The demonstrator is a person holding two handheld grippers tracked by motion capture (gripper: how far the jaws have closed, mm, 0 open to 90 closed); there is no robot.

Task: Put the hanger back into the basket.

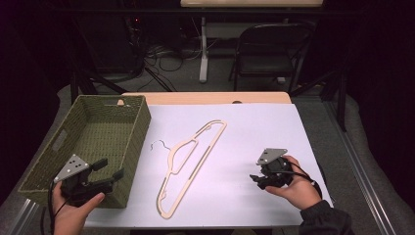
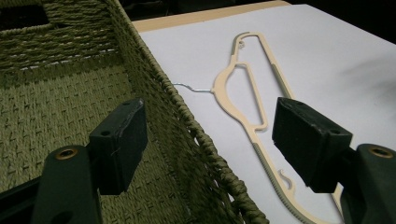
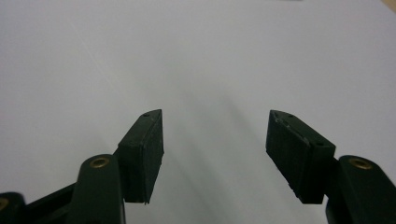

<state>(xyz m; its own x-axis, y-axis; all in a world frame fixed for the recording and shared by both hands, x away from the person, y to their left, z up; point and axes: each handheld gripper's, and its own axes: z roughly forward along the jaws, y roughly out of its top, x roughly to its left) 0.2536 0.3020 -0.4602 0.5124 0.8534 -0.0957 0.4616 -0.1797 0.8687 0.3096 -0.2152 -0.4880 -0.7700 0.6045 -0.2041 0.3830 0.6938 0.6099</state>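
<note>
Hanger (image 1: pixel 192 164) flat on sheet (image 1: pixel 254 132), btwn basket (image 1: pixel 93 142) & right tool (image 1: pixel 255 179).

Dark room; black folding chair (image 1: pixel 270 54) at 1 o'clock, white table leg (image 1: pixel 203 49) and cables (image 1: pixel 161 54) at 12, grey floor (image 1: pixel 313 122).

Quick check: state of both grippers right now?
Left gripper: open, holding nothing, fingers astride the basket wall.
Right gripper: open, holding nothing.

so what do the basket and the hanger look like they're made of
The basket looks like woven olive-green cord or rope, matte, with a braided rim. The hanger appears to be smooth cream plastic with grey ribbed strips, possibly rubbery, and a thin shiny wire hook, likely metal.
</note>
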